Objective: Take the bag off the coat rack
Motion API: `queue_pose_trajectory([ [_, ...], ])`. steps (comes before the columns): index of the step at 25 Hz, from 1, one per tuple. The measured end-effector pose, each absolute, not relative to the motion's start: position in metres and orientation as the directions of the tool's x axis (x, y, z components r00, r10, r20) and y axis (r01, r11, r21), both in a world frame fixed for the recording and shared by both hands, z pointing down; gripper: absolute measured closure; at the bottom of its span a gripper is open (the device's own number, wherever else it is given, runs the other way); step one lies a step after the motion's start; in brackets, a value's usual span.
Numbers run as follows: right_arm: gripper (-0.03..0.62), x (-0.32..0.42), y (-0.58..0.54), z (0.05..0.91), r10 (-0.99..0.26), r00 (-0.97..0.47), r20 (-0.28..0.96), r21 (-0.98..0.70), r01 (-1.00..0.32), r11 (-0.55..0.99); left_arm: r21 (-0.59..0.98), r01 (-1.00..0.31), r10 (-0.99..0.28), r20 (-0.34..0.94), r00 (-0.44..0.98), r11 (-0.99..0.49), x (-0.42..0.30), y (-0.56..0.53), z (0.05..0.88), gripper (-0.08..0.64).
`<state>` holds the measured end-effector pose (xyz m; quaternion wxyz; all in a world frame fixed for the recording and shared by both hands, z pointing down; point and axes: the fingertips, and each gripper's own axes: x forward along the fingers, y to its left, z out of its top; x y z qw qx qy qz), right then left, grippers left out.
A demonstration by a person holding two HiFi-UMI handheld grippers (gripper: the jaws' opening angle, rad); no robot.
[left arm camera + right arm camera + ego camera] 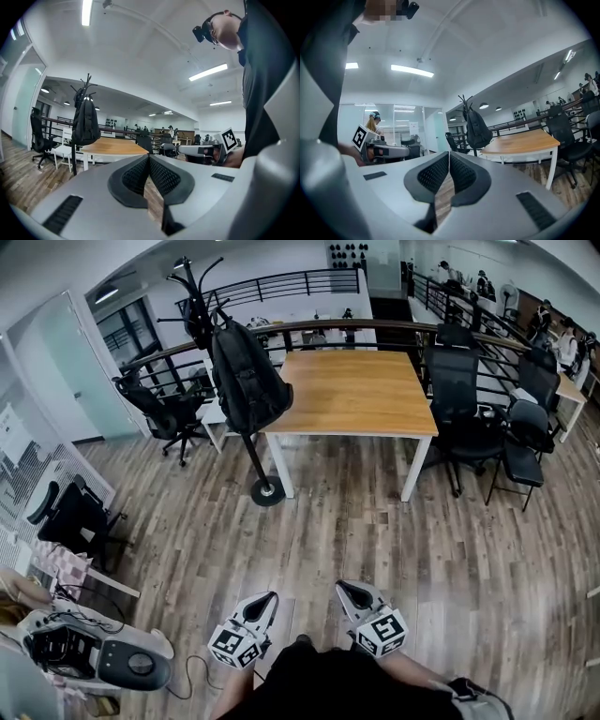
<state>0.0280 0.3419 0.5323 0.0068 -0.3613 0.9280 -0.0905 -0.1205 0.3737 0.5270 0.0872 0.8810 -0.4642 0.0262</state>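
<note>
Left gripper (270,597), right gripper (343,588): both clenched, empty.
Black backpack (246,379) hangs on coat rack (255,457) at 11 o'clock, well apart.

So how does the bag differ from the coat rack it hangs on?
The bag is a bulky, soft backpack; the coat rack is a thin pole with curved hooks on top. The bag hangs clear of the floor, while the coat rack stands on it on a round base. Both are black, and in the head view both are by the near left corner of the wooden table.
</note>
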Motion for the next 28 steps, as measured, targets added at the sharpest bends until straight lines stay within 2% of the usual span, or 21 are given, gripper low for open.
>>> queue_pose_trajectory([
  [14,0.558,0.034,0.312,0.538,-0.683,-0.724,0.093,-0.159,-0.688,0.708,0.192,-0.83,-0.834,0.082,0.545,-0.523,-0.137,0.332,0.534,0.545],
  [28,0.558,0.041,0.195,0.538,-0.696,-0.709,0.113,-0.138,-0.705,0.695,0.224,-0.821,-0.835,0.048,0.548,-0.525,-0.139,0.208,0.535,0.545],
])
